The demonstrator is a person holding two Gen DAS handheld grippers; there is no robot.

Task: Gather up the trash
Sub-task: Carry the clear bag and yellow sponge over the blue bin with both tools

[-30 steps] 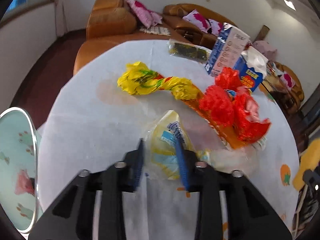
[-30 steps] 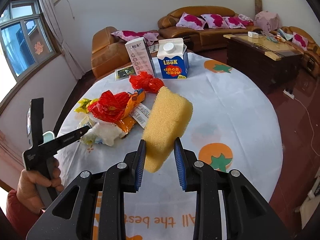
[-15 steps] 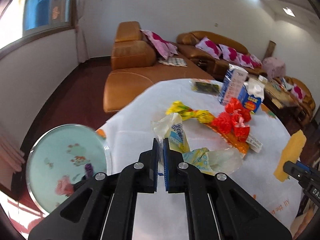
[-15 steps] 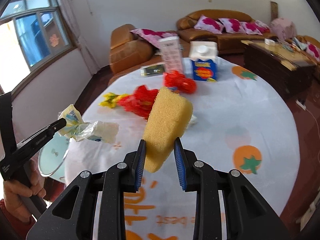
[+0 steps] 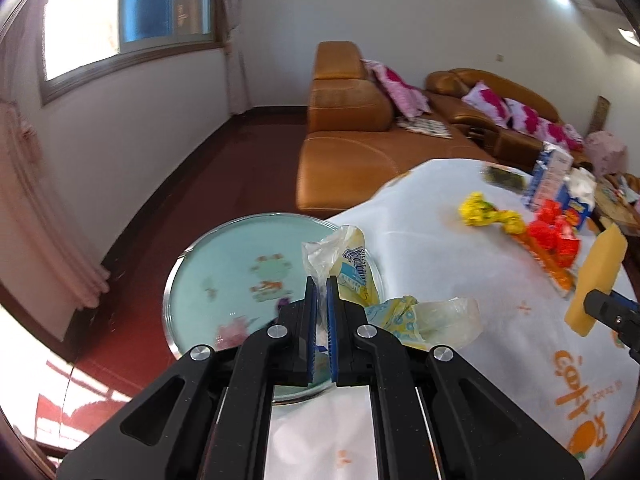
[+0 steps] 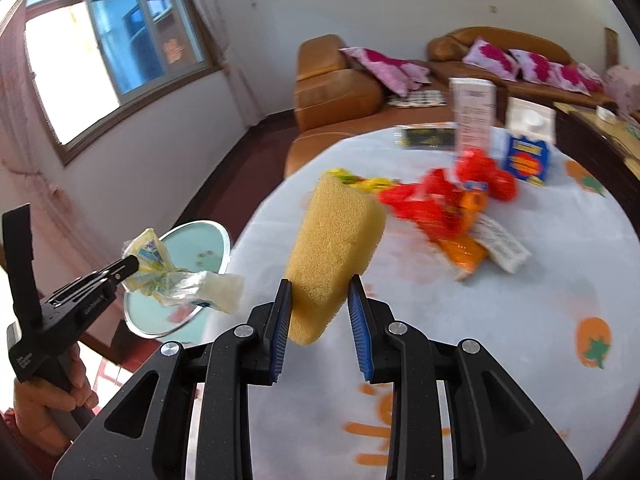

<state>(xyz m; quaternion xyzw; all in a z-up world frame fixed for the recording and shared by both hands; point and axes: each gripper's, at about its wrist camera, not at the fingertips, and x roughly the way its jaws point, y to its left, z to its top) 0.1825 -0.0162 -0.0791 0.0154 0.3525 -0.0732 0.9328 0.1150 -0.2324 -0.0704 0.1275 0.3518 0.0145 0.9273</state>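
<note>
My left gripper (image 5: 319, 284) is shut on a crumpled yellow-and-clear plastic wrapper (image 5: 356, 268) and holds it in the air above a round pale-green bin lid (image 5: 224, 280) beside the table; the wrapper (image 6: 176, 276) also shows in the right wrist view, hanging from the left gripper (image 6: 130, 265). My right gripper (image 6: 320, 296) is shut on a yellow sponge (image 6: 334, 252) held above the white tablecloth (image 6: 500, 320). Red wrappers (image 6: 436, 196), an orange packet (image 6: 464, 240) and a yellow wrapper (image 5: 490, 210) lie on the table.
A blue-and-white carton (image 6: 526, 152), a tall white box (image 6: 472, 112) and a dark packet (image 6: 426, 136) stand at the table's far side. Orange leather sofas (image 5: 348, 128) stand behind. Dark red floor lies to the left of the table.
My left gripper shut on the wrapper, lifted it off the table and carried it left over the bin lid. The right gripper swung left with the sponge.
</note>
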